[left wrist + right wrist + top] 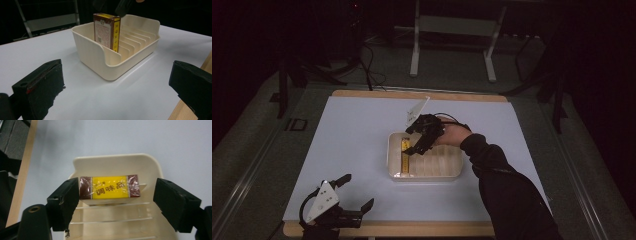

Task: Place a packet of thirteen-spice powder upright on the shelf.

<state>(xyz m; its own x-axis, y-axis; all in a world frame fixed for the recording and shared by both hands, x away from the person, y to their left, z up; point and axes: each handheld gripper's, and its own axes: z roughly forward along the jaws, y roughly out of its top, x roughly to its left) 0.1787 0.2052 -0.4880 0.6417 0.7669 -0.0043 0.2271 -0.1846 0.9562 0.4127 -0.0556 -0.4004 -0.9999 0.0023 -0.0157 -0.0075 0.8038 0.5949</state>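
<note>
- The left gripper [354,195] lies parked at the table's [357,140] near left corner, jaws spread wide with nothing between them, likely kept clear of the work.
- Nearer the middle, toward the right edge, stands the cream slotted tray [426,176].
- The brown-and-yellow box [107,30] stands upright on its narrow edge in the tray's end slot, held up by the dividers.
- The right gripper [116,195] hovers over the box with jaws released: one pad sits at the box's end, the other stands apart.
- Whether the near pad actually touches is hard to tell; the box's foot is hidden by the tray wall.
</note>
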